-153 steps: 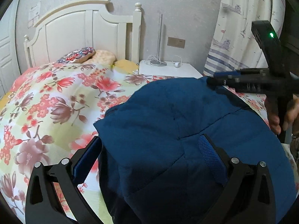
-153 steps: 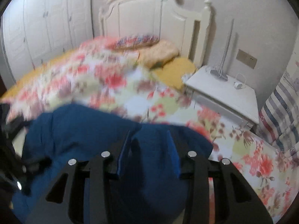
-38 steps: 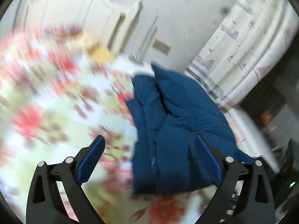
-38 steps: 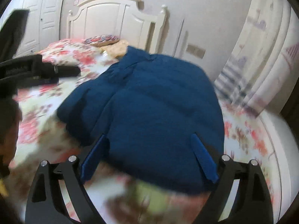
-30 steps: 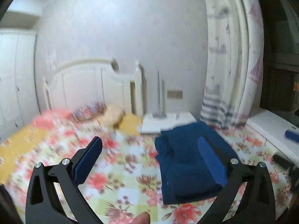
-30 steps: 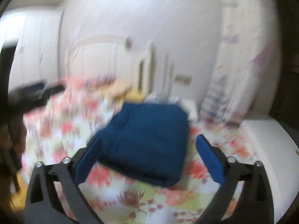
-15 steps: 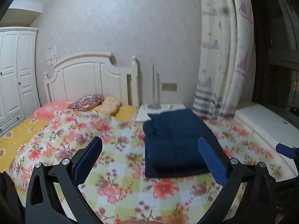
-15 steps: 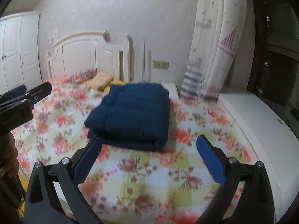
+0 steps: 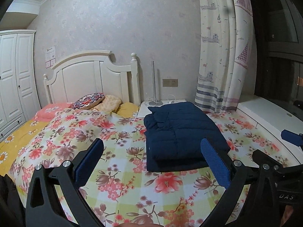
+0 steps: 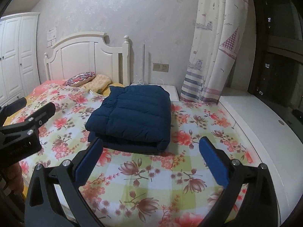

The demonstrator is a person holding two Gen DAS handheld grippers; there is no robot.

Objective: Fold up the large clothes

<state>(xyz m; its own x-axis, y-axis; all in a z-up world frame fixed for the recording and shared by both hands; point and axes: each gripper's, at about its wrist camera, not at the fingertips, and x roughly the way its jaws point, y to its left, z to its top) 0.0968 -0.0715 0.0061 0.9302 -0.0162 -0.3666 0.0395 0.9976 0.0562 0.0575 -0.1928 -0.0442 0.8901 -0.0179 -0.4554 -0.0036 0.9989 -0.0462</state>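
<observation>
A: Where is the navy puffer jacket (image 9: pixel 181 132)?
B: Folded into a thick rectangle on the floral bedspread (image 9: pixel 117 158), near the white nightstand (image 9: pixel 161 104) and sailboat curtain (image 9: pixel 223 56).
A: The claws?
B: The left gripper (image 9: pixel 151 162) and the right gripper (image 10: pixel 149 155) are both spread wide, holding nothing, clear of the jacket.

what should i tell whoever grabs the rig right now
Left tool: open, holding nothing, held back from the bed.
Right tool: open, holding nothing, also clear of the bed.
Navy puffer jacket: folded into a compact rectangle on the floral bedspread, on the side of the bed towards the white nightstand.
Done: the fold looks complete.
Left: probably nothing; no other unfolded clothing is in view.
</observation>
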